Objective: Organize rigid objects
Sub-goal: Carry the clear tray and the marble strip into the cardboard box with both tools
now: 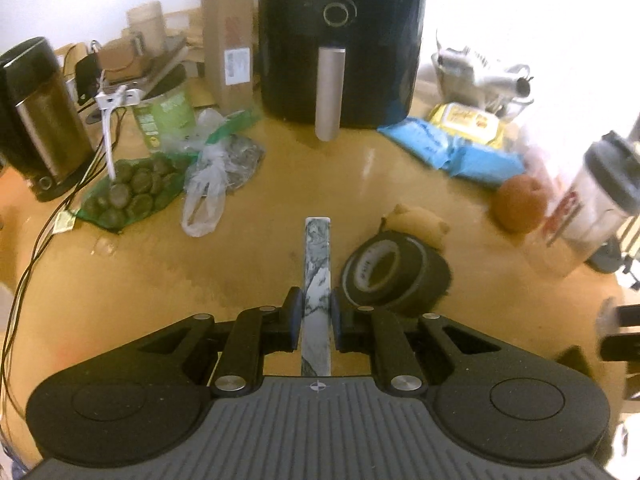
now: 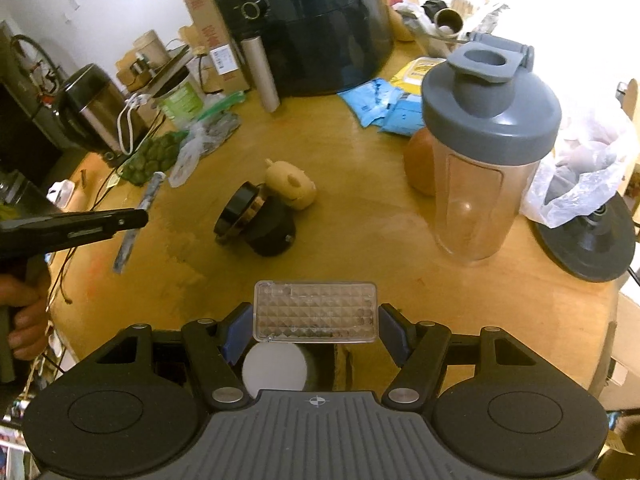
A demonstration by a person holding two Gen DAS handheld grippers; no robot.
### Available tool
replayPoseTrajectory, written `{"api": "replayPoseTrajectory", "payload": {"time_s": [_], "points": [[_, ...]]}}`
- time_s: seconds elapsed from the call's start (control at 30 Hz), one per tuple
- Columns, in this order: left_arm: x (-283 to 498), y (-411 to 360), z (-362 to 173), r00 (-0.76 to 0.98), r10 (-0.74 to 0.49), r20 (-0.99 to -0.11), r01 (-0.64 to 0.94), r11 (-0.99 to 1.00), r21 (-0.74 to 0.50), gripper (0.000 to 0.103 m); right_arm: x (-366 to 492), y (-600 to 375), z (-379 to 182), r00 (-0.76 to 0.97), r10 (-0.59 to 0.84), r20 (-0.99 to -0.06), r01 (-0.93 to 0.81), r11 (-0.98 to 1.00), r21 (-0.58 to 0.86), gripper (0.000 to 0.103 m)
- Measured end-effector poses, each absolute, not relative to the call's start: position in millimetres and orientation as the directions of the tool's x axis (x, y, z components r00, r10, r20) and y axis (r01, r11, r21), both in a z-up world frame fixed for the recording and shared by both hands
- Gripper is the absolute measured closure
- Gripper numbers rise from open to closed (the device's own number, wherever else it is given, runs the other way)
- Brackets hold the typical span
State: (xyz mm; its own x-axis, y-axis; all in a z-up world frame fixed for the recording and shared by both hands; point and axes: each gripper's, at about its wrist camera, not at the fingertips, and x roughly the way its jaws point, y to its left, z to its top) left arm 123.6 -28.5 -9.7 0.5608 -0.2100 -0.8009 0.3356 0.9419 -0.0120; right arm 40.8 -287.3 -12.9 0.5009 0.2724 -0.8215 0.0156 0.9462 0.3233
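Marbled strip [image 1: 318,280] sits pinched in the left claw [image 1: 316,320] above the worktop [image 1: 160,280], while the right claw [image 2: 316,334] grips a clear case [image 2: 316,311] near the front edge.

Wooden surface [image 1: 160,280] cluttered along the far edge. Black air fryer [image 1: 340,40] at centre rear, handle facing forward. Tall cardboard box [image 1: 228,32] upright just beside it on the left. Steel kettle [image 1: 40,120] at far left, cables [image 1: 24,280] trailing down past it. Net bag of green fruit [image 1: 132,192] in front of a green tub [image 1: 168,116], touching a crumpled clear bag [image 1: 204,196]. Blue packets [image 1: 460,148] right of the fryer, partly over a yellow pack [image 1: 468,120].
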Motion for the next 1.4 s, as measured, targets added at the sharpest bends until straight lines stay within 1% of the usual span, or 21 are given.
{"api": "replayPoseTrajectory", "payload": {"time_s": [0.1,0.4,0.63,0.83,1.4], "points": [[106,-29,1,0.570,-0.225,-0.790,0.327,0.944,-0.034,0.087,41,-286,-11,0.500,0.292,-0.816,-0.008,0.943,0.333,0.033],[77,-47,18,0.575,-0.260,-0.776,0.356,0.933,-0.048,0.087,51,-302,12,0.548,0.310,-0.777,-0.047,0.939,0.341,0.033],[60,-56,28,0.593,-0.264,-0.761,0.325,0.943,-0.073,0.087,48,-314,23,0.575,0.321,-0.752,-0.073,0.936,0.344,0.033],[45,-61,31,0.606,-0.242,-0.758,0.288,0.955,-0.075,0.087,40,-318,21,0.563,0.348,-0.750,-0.107,0.930,0.351,0.033],[-6,-56,16,0.586,-0.142,-0.798,0.149,0.987,-0.066,0.087,18,-317,12,0.496,0.420,-0.760,-0.229,0.908,0.351,0.033]]}}
